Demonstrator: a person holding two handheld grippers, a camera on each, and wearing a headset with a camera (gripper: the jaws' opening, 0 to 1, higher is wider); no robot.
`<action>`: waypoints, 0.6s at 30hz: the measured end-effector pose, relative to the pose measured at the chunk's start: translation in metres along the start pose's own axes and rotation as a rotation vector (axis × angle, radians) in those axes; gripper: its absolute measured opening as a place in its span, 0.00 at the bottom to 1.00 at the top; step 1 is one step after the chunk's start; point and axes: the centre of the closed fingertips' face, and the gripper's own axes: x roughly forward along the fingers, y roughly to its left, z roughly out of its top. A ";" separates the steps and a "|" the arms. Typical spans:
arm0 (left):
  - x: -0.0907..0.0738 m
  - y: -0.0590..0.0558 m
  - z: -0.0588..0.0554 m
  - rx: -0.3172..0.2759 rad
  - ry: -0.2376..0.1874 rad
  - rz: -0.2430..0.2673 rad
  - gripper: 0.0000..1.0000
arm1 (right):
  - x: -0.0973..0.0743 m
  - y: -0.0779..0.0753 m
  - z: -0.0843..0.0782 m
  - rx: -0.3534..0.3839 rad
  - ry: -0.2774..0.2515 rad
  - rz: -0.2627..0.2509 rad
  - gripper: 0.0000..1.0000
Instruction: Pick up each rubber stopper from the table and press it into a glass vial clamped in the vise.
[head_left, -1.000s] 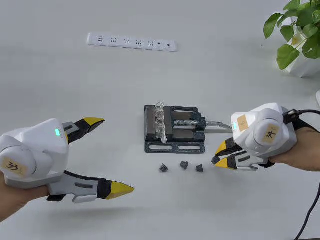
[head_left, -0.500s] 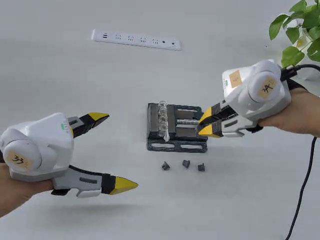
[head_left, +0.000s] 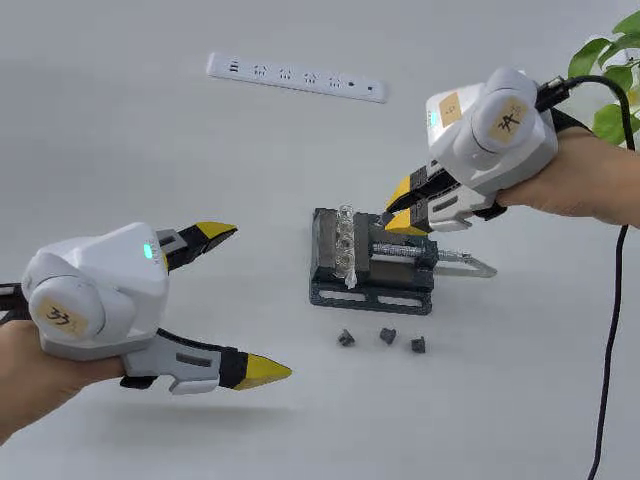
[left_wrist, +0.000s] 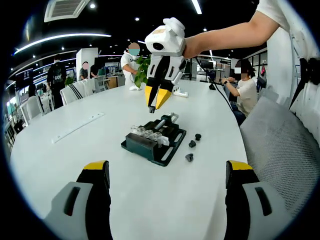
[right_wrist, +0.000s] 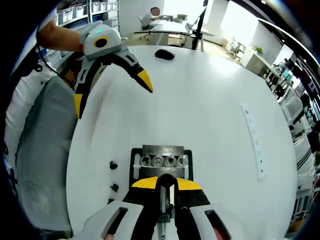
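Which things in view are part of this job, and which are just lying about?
Job: three rubber stoppers on the table, glass vials, vise, right gripper (shut, seemingly on a fourth stopper), left gripper.
Lying about: power strip, plant.

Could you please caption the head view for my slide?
Right gripper holds a stopper above the vise; three stoppers lie on the table.
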 end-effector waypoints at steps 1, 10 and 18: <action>0.000 0.000 0.000 -0.001 -0.001 0.000 0.96 | 0.002 -0.003 0.002 -0.003 0.001 -0.001 0.07; 0.003 0.003 -0.001 -0.005 -0.008 0.001 0.96 | 0.018 -0.019 0.011 -0.026 0.018 0.012 0.07; 0.003 0.005 -0.003 -0.015 -0.016 0.006 0.96 | 0.028 -0.021 0.014 -0.016 0.021 0.030 0.07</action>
